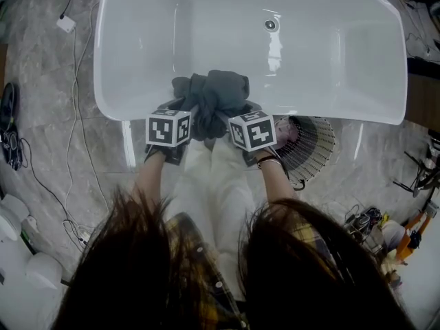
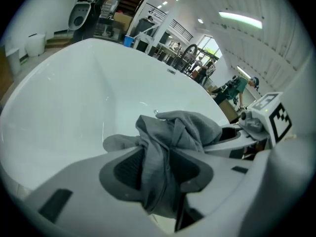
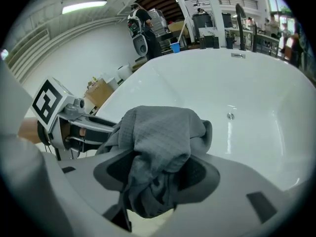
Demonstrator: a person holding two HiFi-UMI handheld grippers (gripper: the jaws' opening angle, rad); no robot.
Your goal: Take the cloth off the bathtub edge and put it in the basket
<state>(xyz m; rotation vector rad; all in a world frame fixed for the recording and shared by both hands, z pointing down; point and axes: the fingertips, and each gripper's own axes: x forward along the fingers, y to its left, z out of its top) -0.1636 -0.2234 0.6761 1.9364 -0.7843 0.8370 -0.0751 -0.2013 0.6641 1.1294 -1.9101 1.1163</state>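
Note:
A dark grey cloth [image 1: 216,93] is bunched up on the near rim of the white bathtub [image 1: 344,112]. My left gripper [image 1: 185,112] is shut on the cloth's left part. In the left gripper view a fold of the cloth [image 2: 173,137] is pinched between the dark pads [image 2: 126,169]. My right gripper [image 1: 237,114] is shut on the right part. In the right gripper view the cloth [image 3: 158,132] bulges up from between its jaws. A wire basket [image 1: 313,146] stands on the floor just right of my right gripper, below the tub rim.
The tub's drain [image 1: 271,25] is at the far side of the basin. Cables and a white adapter [image 1: 65,24] lie on the marble floor at the left. Tools and clutter [image 1: 385,232] sit at the lower right. The person's legs are between tub and basket.

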